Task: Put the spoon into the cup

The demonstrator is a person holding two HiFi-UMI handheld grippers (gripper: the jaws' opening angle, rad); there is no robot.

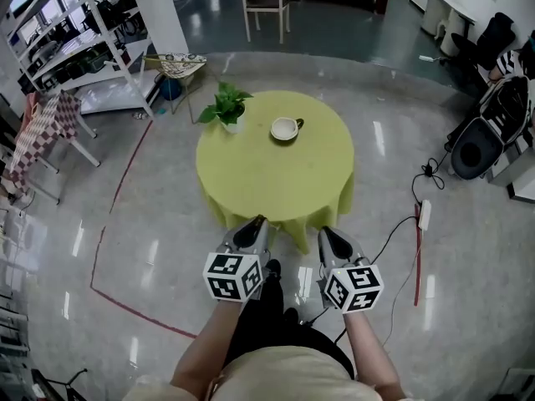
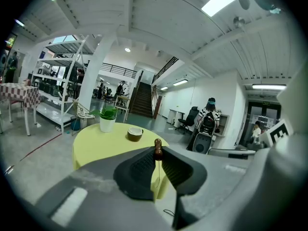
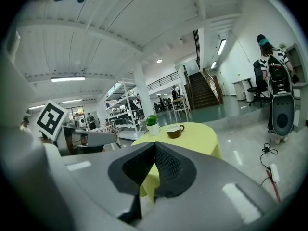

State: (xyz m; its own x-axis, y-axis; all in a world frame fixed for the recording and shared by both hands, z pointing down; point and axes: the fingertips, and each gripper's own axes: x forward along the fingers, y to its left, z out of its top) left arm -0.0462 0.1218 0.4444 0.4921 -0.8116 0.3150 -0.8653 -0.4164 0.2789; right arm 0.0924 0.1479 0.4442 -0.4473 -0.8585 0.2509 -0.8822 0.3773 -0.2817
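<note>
A brown cup [image 1: 285, 129] with a pale inside stands on the round table under a yellow-green cloth [image 1: 276, 182], right of a small potted plant [image 1: 226, 107]. Both grippers hover short of the table's near edge, pointing at it. My left gripper [image 1: 256, 223] is shut on the spoon [image 2: 158, 148], whose brown end pokes up between the jaw tips, with a thin shaft running down between the pads. The cup [image 2: 134, 134] lies ahead of the left gripper [image 2: 158, 154]. My right gripper [image 1: 325, 234] [image 3: 154, 146] is shut with nothing in it; the cup [image 3: 174, 131] shows beyond it.
A wooden chair [image 1: 266, 2] stands behind the table, a wicker chair [image 1: 180, 65] and metal shelving [image 1: 75, 40] to the back left. A power strip with cables [image 1: 424, 214] lies on the floor at the right. Red tape [image 1: 125, 182] marks the glossy floor at the left.
</note>
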